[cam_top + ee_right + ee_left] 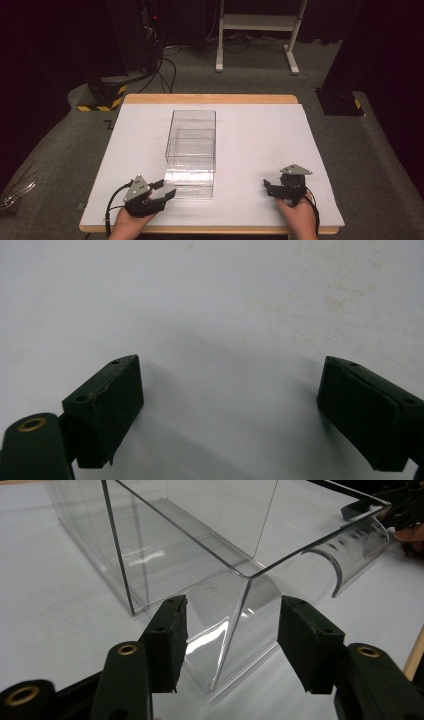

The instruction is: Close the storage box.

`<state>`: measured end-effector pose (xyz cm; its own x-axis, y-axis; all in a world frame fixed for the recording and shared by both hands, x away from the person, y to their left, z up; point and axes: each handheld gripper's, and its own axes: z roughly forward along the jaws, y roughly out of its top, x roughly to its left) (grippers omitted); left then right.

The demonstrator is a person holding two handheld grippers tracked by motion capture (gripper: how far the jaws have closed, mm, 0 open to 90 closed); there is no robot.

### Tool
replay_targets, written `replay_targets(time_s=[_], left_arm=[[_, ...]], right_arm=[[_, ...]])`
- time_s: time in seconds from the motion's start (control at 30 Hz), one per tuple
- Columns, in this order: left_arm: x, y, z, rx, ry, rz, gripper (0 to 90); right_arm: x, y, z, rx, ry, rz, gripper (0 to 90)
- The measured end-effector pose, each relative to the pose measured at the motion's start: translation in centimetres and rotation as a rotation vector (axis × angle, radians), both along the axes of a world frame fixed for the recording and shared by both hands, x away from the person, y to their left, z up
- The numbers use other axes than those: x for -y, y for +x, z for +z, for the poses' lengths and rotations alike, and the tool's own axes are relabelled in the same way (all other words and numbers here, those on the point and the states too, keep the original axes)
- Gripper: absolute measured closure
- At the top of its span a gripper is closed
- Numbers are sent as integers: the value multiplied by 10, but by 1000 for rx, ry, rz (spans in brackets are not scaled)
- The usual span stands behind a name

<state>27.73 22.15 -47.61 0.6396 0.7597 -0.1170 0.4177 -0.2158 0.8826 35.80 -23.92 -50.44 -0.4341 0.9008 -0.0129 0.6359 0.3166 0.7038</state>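
A clear plastic box [192, 145] stands on the middle of the white table [260, 135], with a clear drawer [190, 182] and its curved front handle sticking out toward me. My left gripper [167, 188] is open at the drawer's near left corner. In the left gripper view, its jaws [230, 645] stand on either side of that clear corner edge [235, 630] without touching it. My right gripper [267, 187] rests open near the table's front right, apart from the box. Only bare white table [225, 315] lies between its jaws [227, 410].
Wooden edges border the table at the back [210, 98] and front. Beyond it on the grey floor are black stands with yellow-striped feet [102, 100], cables and a white frame [257, 30]. The other hand and gripper [405, 515] appear beyond the drawer handle [350, 555].
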Motion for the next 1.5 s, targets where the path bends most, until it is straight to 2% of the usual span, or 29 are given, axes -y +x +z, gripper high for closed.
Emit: replay_targets(time_s=[0.43, 0.53, 0.73, 1.1, 1.2, 1.5], left_arm=[[1, 7, 0, 15, 1, 28, 487], [3, 9, -1, 34, 17, 36, 499], [4, 14, -2, 35, 15, 50, 505], [1, 22, -3, 41, 27, 22, 515], [1, 26, -3, 33, 27, 28, 513], [4, 36, -4, 43, 35, 44, 505]], right_arm=[[0, 0, 0, 1, 0, -1, 112], [0, 0, 0, 2, -1, 1, 111], [0, 0, 0, 2, -1, 1, 112], [0, 0, 0, 2, -1, 1, 112], [0, 0, 0, 1, -1, 1, 112], [0, 0, 0, 1, -2, 2, 112]])
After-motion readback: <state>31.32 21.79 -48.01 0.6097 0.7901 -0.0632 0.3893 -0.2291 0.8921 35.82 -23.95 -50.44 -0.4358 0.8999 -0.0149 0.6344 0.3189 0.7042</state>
